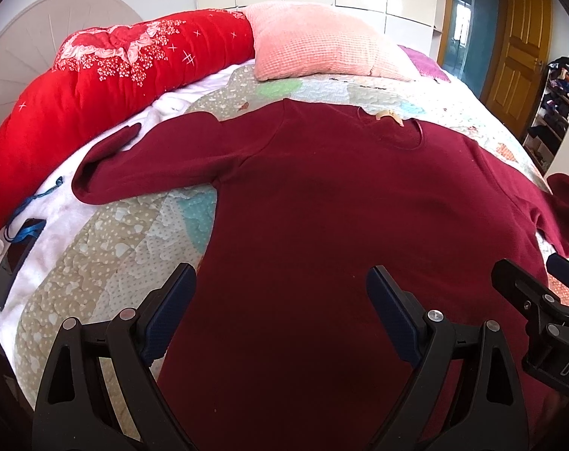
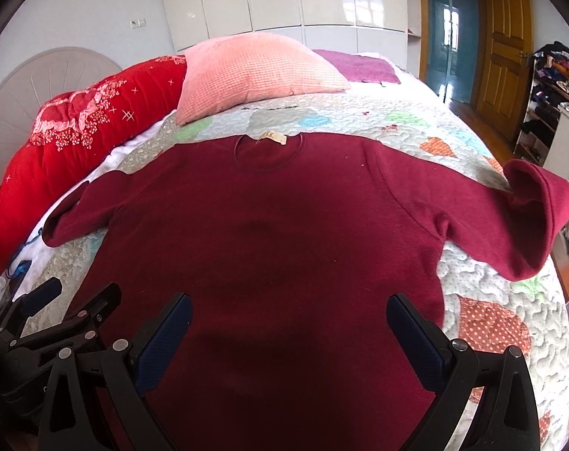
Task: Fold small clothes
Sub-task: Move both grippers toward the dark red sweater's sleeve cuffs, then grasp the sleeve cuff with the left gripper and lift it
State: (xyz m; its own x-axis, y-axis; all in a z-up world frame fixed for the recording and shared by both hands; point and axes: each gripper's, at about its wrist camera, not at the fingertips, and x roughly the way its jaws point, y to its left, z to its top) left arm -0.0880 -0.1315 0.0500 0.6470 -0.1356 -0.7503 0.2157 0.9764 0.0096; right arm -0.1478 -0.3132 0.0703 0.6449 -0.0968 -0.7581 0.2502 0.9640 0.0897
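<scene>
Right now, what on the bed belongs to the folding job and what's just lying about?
Job:
- maroon sweater, spread flat, both sleeves out
- left gripper, open
- right gripper, open

Lying about:
- pink pillow
- red quilt
- purple cloth
- dark phone-like device
- patchwork bedspread

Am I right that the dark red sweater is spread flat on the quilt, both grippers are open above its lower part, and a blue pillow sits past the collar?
Not quite: the pillow is pink, not blue, as the right wrist view shows. The rest holds: the sweater lies flat on the quilt, with the left gripper and right gripper open above its lower part.
</scene>
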